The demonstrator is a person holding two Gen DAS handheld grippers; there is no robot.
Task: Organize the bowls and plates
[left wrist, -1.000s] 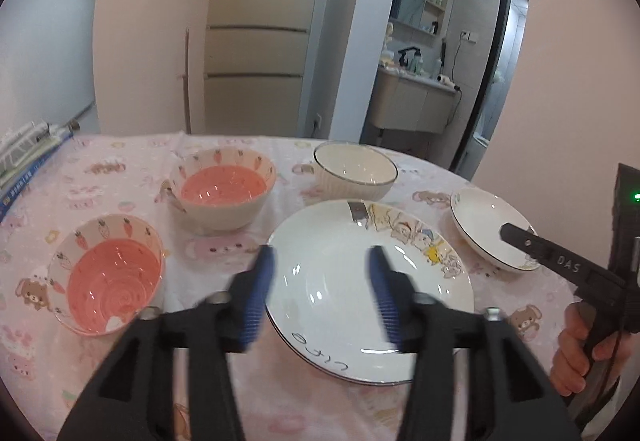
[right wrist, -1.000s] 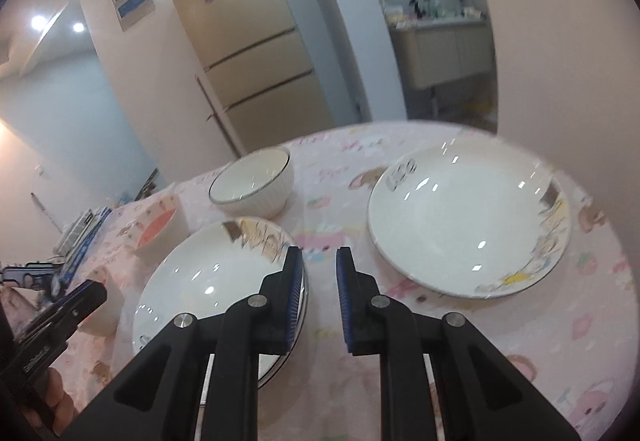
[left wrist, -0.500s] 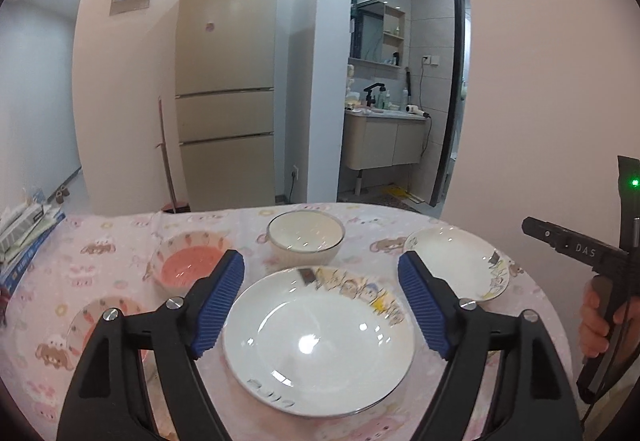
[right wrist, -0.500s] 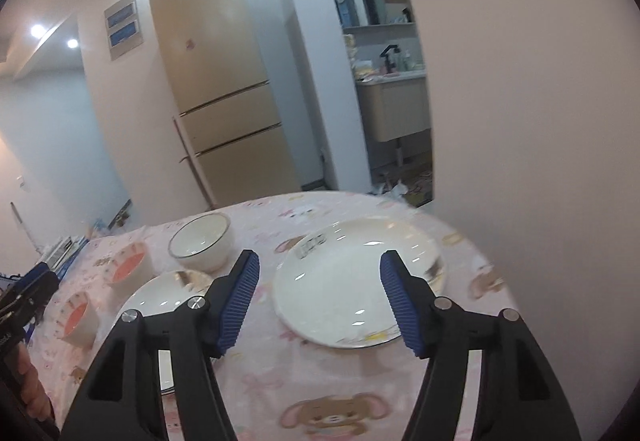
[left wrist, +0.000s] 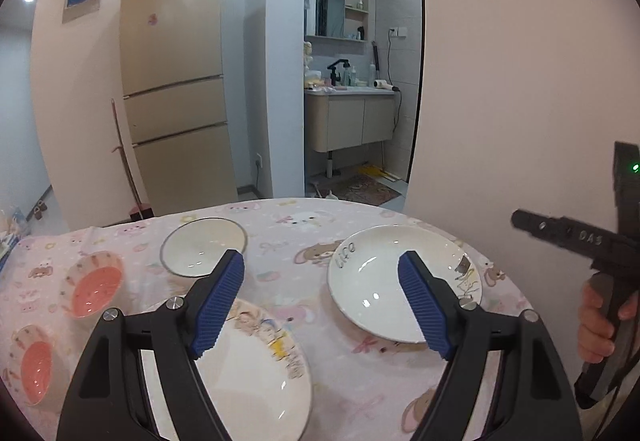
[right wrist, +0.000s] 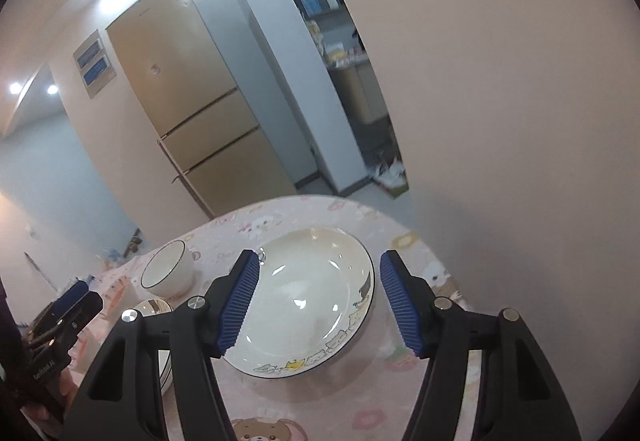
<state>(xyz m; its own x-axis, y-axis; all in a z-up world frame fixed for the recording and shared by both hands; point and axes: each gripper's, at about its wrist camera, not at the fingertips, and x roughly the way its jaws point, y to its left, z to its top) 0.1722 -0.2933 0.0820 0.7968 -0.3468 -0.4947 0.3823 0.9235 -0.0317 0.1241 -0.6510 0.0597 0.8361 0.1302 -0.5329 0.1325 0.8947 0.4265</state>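
Left gripper [left wrist: 320, 305] above the table, blue-padded fingers spread wide, nothing between them. Beneath it, at 7 o'clock in the left wrist view, a large cartoon-rimmed plate [left wrist: 256, 369] on the pink tablecloth [left wrist: 288, 241]; a second cartoon plate [left wrist: 376, 293] at 3 o'clock, well apart from the first. White bowl [left wrist: 202, 247] at 11 o'clock; two pink-lined bowls [left wrist: 94, 287] [left wrist: 34, 365] at 9 o'clock near the table edge. Right gripper [right wrist: 318, 301] fingers likewise wide apart, framing the second plate [right wrist: 308, 301] from above, not touching it. Beige fridge [left wrist: 176, 81] stands behind the table.
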